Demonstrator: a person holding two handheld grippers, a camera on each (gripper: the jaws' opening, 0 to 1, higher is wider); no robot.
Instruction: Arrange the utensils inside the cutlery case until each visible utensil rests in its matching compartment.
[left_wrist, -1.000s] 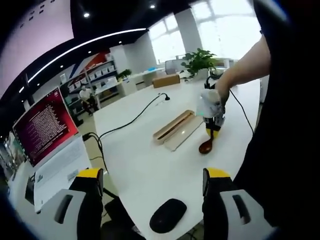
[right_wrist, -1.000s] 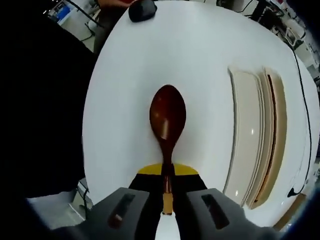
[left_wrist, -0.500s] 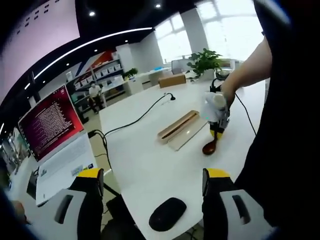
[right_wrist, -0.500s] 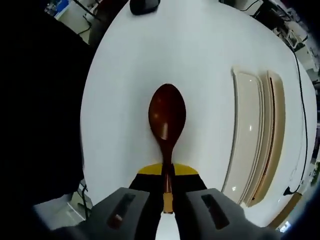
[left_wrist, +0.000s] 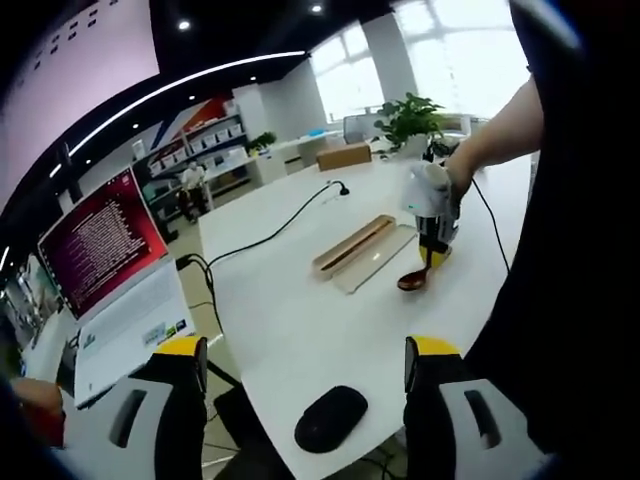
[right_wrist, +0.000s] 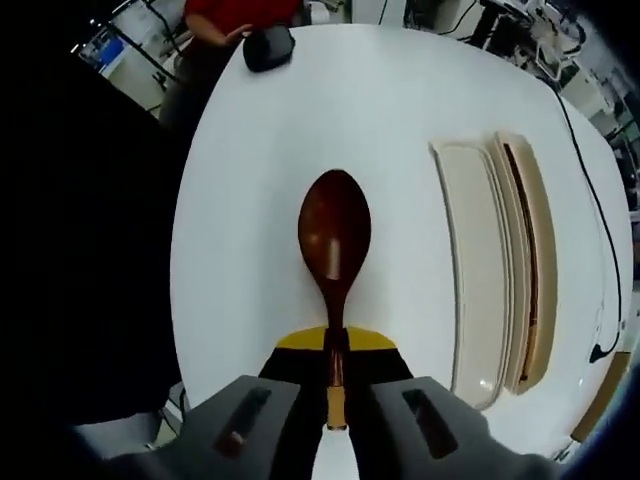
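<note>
A dark brown wooden spoon (right_wrist: 334, 245) is held by its handle in my right gripper (right_wrist: 335, 375), which is shut on it; the bowl points away from me over the white table (right_wrist: 400, 110). To its right lies the open cutlery case (right_wrist: 527, 260), with its pale lid (right_wrist: 470, 270) beside the tray and a dark thin utensil in the tray's slot. In the left gripper view the right gripper (left_wrist: 432, 215) holds the spoon (left_wrist: 412, 281) just right of the case (left_wrist: 352, 245). My left gripper (left_wrist: 300, 385) is open, well back from them, holding nothing.
A black mouse (left_wrist: 330, 416) lies near the table's front edge, also seen as the mouse (right_wrist: 268, 46). A laptop (left_wrist: 110, 275) stands at the left. A black cable (left_wrist: 270, 235) runs across the table. A person's arm (left_wrist: 500, 130) reaches in from the right.
The right gripper has shifted with the spoon, so the case now sits nearer and more upright in its view. The left gripper view has shifted slightly.
</note>
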